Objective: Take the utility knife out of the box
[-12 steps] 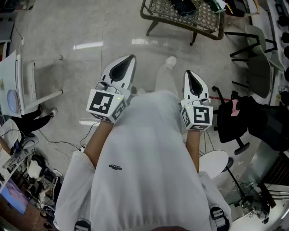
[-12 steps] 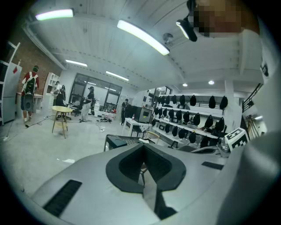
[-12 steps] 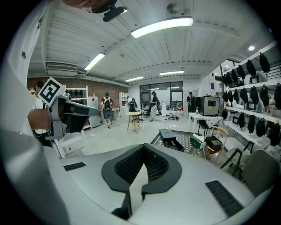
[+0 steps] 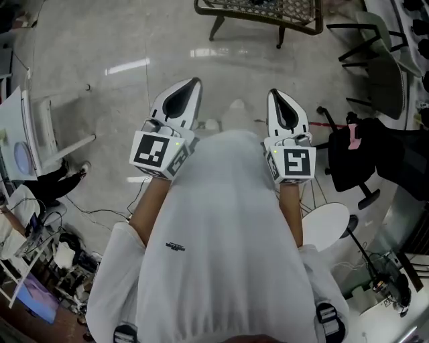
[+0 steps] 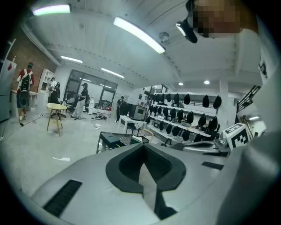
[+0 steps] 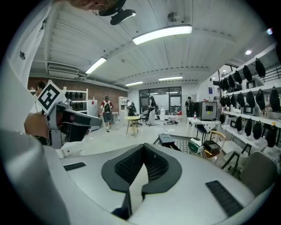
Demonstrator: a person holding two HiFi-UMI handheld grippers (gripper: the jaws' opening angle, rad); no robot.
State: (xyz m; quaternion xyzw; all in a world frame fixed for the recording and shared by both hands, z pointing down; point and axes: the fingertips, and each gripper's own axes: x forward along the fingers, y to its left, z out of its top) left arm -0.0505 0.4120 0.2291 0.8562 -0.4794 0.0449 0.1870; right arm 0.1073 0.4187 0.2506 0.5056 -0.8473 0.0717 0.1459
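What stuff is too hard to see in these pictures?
- Knife: shows in no view.
- Small boxes, right gripper view: too small to tell what they hold.
- Mesh table, head view: cut off by the top edge.
- Person's legs, head view: mostly hidden by the white shirt.
- Distant people, left gripper view: too small to tell what they do.

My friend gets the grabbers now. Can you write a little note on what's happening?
Left gripper: shut, nothing in it.
Right gripper: shut, nothing in it.
Box and utility knife: they show in none of the views.
Done: nothing yet.
Left to do: find the box, then take the utility knife out.
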